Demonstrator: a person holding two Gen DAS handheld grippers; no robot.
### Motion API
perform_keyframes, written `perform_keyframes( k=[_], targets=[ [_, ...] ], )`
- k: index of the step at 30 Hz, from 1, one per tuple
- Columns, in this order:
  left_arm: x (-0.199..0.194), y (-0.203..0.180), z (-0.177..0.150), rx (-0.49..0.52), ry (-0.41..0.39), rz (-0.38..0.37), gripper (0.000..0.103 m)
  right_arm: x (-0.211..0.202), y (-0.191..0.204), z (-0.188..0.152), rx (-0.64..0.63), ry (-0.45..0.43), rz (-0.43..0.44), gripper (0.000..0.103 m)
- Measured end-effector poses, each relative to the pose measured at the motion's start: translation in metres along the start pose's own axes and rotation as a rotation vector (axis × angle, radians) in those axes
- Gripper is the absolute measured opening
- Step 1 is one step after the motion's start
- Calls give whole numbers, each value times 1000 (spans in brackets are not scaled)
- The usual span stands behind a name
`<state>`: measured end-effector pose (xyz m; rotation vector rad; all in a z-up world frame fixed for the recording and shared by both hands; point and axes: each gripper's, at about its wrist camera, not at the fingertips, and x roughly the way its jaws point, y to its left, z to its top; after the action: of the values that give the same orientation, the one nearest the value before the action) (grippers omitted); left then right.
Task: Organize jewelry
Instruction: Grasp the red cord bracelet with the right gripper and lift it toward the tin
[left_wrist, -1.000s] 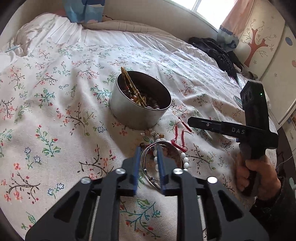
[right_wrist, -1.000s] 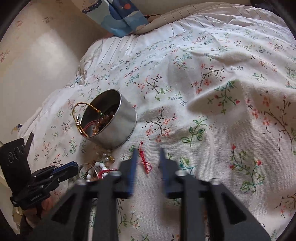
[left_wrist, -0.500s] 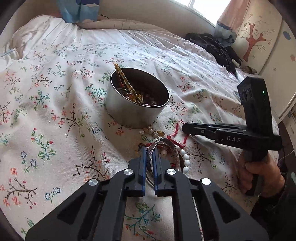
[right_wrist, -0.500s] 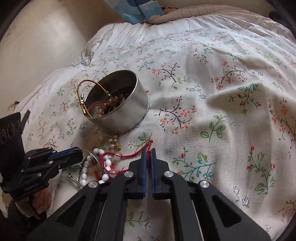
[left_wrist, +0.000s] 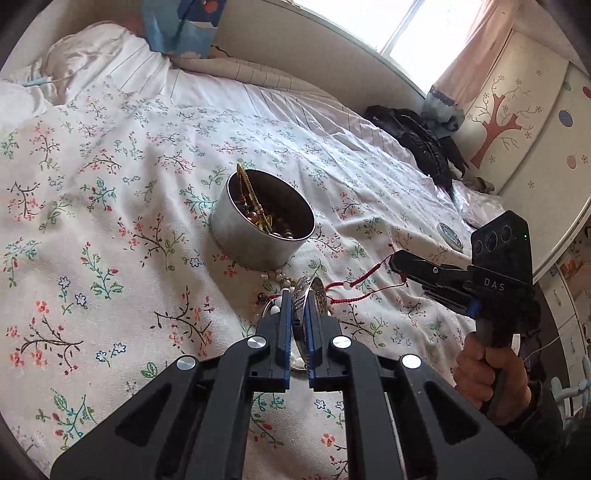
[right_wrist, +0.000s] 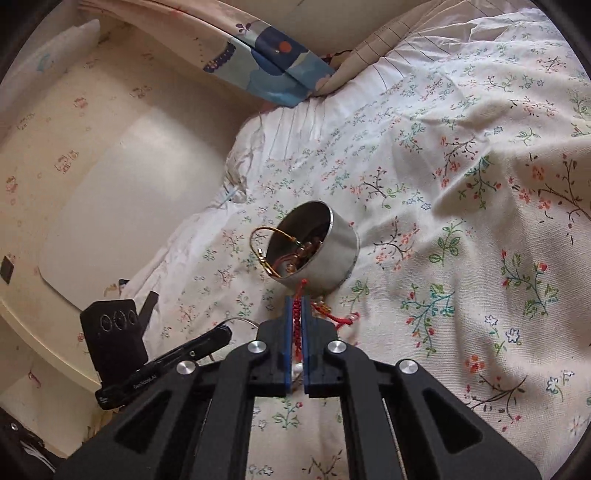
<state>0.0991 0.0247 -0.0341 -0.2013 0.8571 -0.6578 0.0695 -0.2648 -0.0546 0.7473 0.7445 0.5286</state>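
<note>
Silver bangle (left_wrist: 309, 295) clamped in L gripper (left_wrist: 297, 325) fingers, R gripper (right_wrist: 296, 328) pinching red cord (right_wrist: 296, 321), tin (left_wrist: 258, 229) rim just beyond

Brushed metal tin (left_wrist: 258, 242) – dull sheen; matt floral cotton bedspread (left_wrist: 110, 229); braided red cord (right_wrist: 296, 317); engraved silver bangle (left_wrist: 301, 295)

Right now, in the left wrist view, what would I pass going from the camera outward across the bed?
Left gripper shut on the silver bangle → round metal tin holding beads and a gold chain → plain white sheet → blue patterned pillow by the headboard.
</note>
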Motion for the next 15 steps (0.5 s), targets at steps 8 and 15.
perform_keyframes(
  k=[8,15],
  targets=[
    [-16,-6,15,-6,-68,-5,6,-6,24,17,-10,-71,86,5],
    [-23,-3,33,-22,-119,8,6,1,49,34,-55,-101,135,5]
  ],
)
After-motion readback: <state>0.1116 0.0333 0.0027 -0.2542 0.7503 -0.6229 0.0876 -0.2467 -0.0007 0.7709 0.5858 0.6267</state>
